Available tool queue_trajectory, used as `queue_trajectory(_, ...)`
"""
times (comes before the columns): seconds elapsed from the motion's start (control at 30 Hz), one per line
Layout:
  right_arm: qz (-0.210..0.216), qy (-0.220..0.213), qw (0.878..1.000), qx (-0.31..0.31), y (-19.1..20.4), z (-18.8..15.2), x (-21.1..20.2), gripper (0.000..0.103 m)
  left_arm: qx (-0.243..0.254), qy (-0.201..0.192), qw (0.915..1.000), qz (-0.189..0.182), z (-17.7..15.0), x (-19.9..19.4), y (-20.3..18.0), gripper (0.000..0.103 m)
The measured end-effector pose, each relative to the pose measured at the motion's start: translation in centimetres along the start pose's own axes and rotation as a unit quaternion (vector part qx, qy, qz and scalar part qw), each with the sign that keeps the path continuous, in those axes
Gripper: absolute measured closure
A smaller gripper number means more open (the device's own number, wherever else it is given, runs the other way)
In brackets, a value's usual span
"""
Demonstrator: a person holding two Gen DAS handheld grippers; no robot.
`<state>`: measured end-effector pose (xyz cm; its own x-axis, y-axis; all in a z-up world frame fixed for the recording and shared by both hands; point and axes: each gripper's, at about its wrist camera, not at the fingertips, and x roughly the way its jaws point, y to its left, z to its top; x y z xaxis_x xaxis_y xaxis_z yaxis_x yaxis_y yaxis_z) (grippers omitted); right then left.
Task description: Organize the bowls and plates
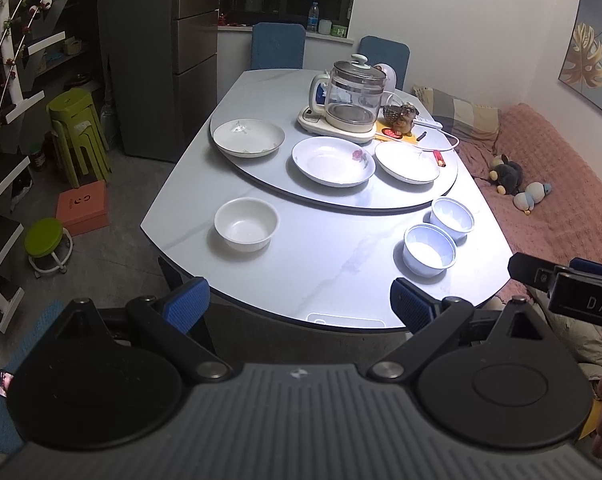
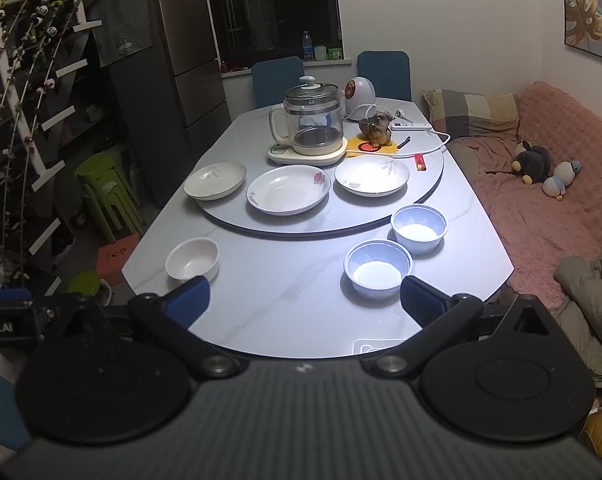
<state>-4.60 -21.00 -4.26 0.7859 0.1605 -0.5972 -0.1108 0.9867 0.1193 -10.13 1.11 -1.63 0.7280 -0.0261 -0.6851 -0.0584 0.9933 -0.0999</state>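
Note:
Three white plates lie in a row on the raised turntable (image 1: pixel 341 200): a left plate (image 1: pixel 248 137) (image 2: pixel 215 180), a middle plate with a red flower (image 1: pixel 333 161) (image 2: pixel 288 189), and a right plate (image 1: pixel 407 162) (image 2: pixel 371 175). On the lower table a white bowl (image 1: pixel 247 229) (image 2: pixel 192 259) sits at the left, and two blue bowls (image 1: pixel 429 250) (image 1: pixel 452 219) (image 2: pixel 378 268) (image 2: pixel 419 228) at the right. My left gripper (image 1: pixel 299 306) is open and empty above the table's near edge. My right gripper (image 2: pixel 305 300) is open and empty, its right finger just in front of the nearer blue bowl.
A glass kettle (image 1: pixel 351 98) on its base, a small figurine (image 1: pixel 403 120), a power strip and a red lighter (image 1: pixel 439 158) stand behind the plates. Two blue chairs are at the far end. A pink sofa (image 2: pixel 541 200) with soft toys lies right; green stools (image 1: pixel 77 132) left.

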Motion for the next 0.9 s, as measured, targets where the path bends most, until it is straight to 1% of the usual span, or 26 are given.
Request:
queue_trajectory(0.37, 0.01, 0.006, 1.0, -0.005, -0.5, 0.0, 0.0, 0.0, -0.006, 0.003, 1.0, 0.005, -0.3, 0.4, -0.8, 0.004)
queue_trajectory(0.6, 0.017, 0.011, 1.0, -0.008, -0.9, 0.2, 0.4, 0.0, -0.011, 0.003, 0.9999, 0.007, 0.2, 1.2, -1.1, 0.004)
queue_trajectory(0.9, 0.023, 0.027, 0.999, -0.004, -1.4, 1.0, 1.4, 0.0, -0.022, 0.018, 0.9995, 0.011, 1.2, 2.5, -1.3, 0.004)
